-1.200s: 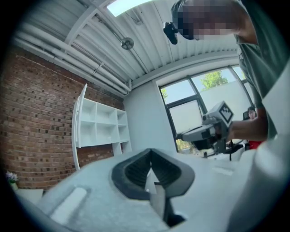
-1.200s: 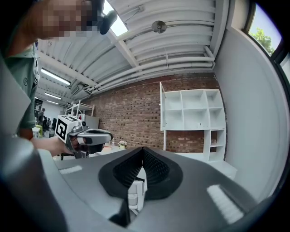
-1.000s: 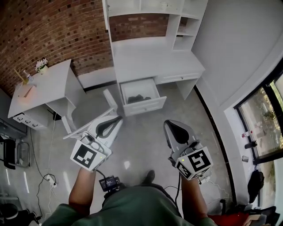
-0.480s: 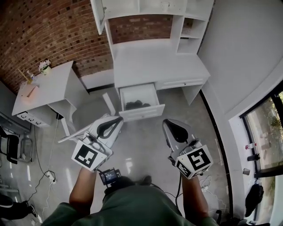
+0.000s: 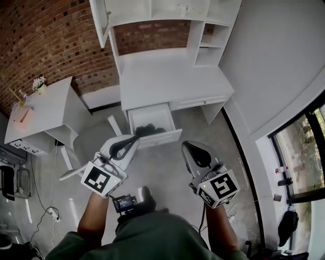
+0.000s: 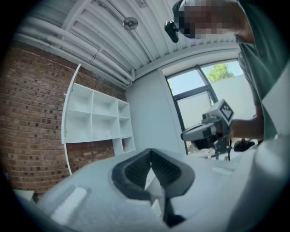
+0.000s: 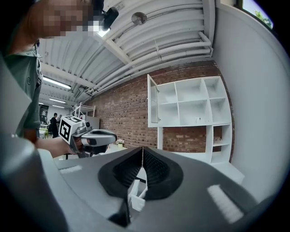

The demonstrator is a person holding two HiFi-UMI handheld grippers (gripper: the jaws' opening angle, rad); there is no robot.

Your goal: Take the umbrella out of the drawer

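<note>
In the head view a white desk (image 5: 167,81) stands against the brick wall with its left drawer (image 5: 151,127) pulled open. A dark folded umbrella (image 5: 148,130) lies inside that drawer. My left gripper (image 5: 134,138) is shut and empty, held just in front of the drawer's near left corner. My right gripper (image 5: 186,147) is also shut and empty, a little right of the drawer front. In the left gripper view the left gripper (image 6: 151,150) has its jaws together; in the right gripper view the right gripper (image 7: 142,148) likewise.
A white shelf unit (image 5: 162,10) rises over the desk, one door swung open at the left. A second white table (image 5: 38,109) with a small flower pot (image 5: 37,84) stands at the left. A tilted white chair (image 5: 94,150) is near my left gripper. Windows run along the right wall.
Both grippers have moved forward towards the desk, and the open drawer now lies closer to their tips. The jaws stayed shut.
</note>
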